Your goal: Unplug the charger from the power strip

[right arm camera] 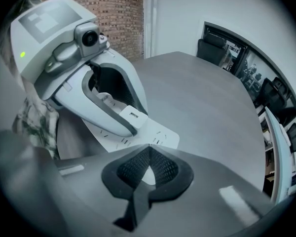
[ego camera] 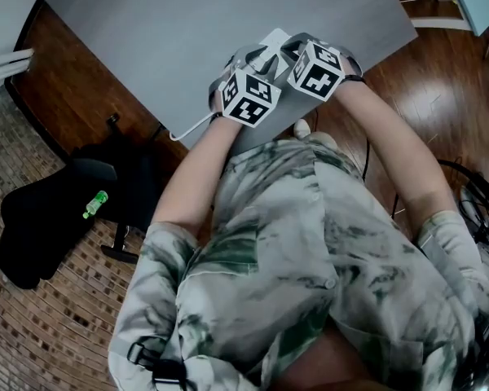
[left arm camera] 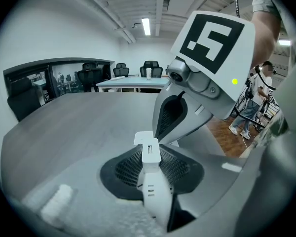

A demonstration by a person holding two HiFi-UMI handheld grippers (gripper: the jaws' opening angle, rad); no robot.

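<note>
A white power strip (ego camera: 274, 37) lies near the front edge of the grey table (ego camera: 171, 23), between my two grippers. In the right gripper view a small white charger (right arm camera: 133, 116) sits on the power strip (right arm camera: 155, 136), at the tips of my left gripper (right arm camera: 124, 113). In the left gripper view the charger (left arm camera: 150, 151) stands upright between the dark pads, which lie against both its sides. My right gripper (right arm camera: 148, 149) is shut, its tips down at the strip's end. From the left gripper view, the right gripper's finger (left arm camera: 173, 113) reaches down just behind the charger.
A white cable (ego camera: 187, 129) runs off the table's front edge to the left. On the floor at the left lies a black bag with a green bottle (ego camera: 95, 204). Far tables and office chairs (left arm camera: 133, 73) stand beyond, and a person (left arm camera: 249, 107) stands at the right.
</note>
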